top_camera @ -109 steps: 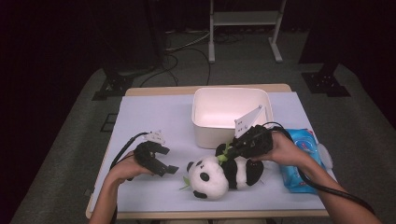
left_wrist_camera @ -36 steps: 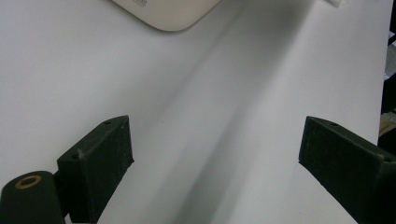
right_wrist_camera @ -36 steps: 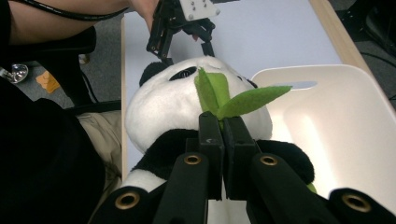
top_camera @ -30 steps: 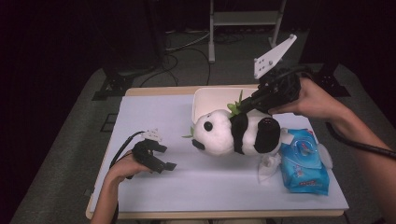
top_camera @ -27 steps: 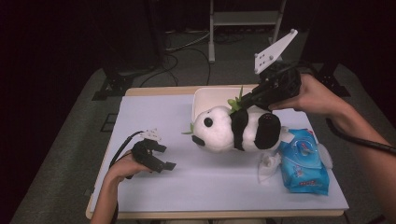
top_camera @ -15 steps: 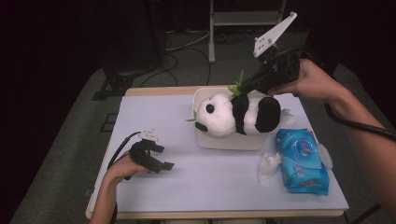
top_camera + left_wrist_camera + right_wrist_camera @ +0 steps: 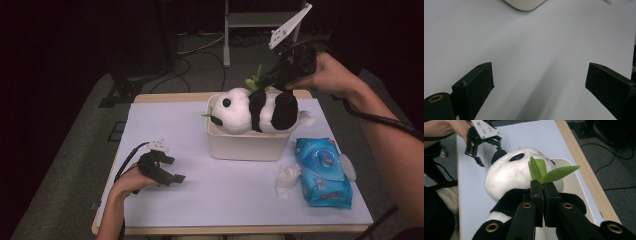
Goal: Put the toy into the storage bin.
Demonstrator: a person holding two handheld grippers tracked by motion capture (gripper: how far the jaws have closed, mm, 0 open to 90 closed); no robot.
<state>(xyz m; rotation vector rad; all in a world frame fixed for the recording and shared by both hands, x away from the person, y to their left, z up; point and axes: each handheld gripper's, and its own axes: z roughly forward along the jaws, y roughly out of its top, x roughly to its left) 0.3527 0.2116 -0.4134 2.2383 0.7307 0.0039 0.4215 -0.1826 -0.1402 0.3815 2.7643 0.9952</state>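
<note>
My right tool [image 7: 272,80] is clamped on the green leaf [image 7: 544,171] sprouting from the plush panda [image 7: 250,112], which hangs just under it, over the white bin [image 7: 240,145]. A second ago the panda was still short of the bin. Left tool [image 7: 167,170] sits with its jaws apart on the counter [image 7: 225,195].

Gripper [image 7: 543,185] clamps green leaf [image 7: 544,173]; panda [image 7: 509,175] hangs above white bin [image 7: 576,192].
</note>
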